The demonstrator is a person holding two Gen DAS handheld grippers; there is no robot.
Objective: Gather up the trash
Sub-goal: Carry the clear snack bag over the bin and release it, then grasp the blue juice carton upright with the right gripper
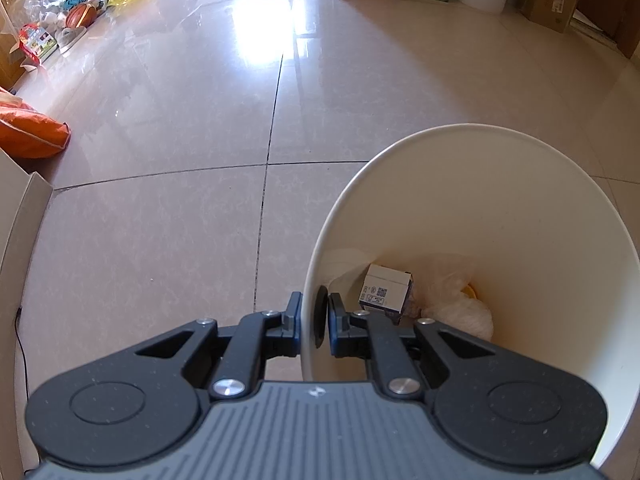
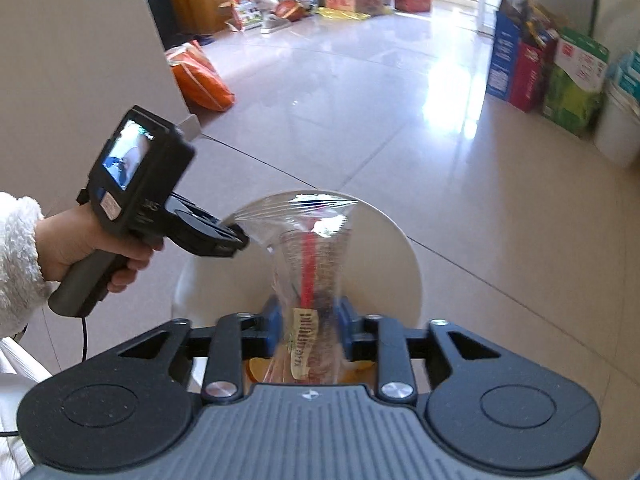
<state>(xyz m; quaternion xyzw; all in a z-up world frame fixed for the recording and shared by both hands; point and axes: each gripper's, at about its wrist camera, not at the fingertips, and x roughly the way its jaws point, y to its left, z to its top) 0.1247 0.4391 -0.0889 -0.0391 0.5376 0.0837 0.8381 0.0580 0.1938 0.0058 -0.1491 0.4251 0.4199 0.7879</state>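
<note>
Fingers of the left gripper [image 1: 313, 322] pinch the near rim of the white bin [image 1: 520, 208], one pad outside the wall and one inside, clenched on it so the bin tips toward the lens; only the left wrist view looks down into it, where a small white carton [image 1: 385, 292] with a printed code lies beside a crumpled pale plastic bag [image 1: 456, 300] and a glimpse of something yellow at the bottom; that view also takes in the glossy tiled floor [image 1: 180, 140] and an orange bag [image 1: 28, 132] at the left edge.

From the right wrist view the bin [image 2: 396, 252] appears only as a pale round rim behind the load, its contents mostly hidden; the right gripper [image 2: 307, 322] is closed on a clear plastic wrapper [image 2: 308, 264] with a red strip and printed lettering, held over the bin's mouth; the wrapper is blurred. This view alone shows the person's hand [image 2: 80, 252] in a fluffy white sleeve [image 2: 18, 256] around the left gripper's handle, its small rear screen lit, its fingertips [image 2: 236, 242] at the bin's rim; boxes [image 2: 532, 68] line the right wall.
</note>
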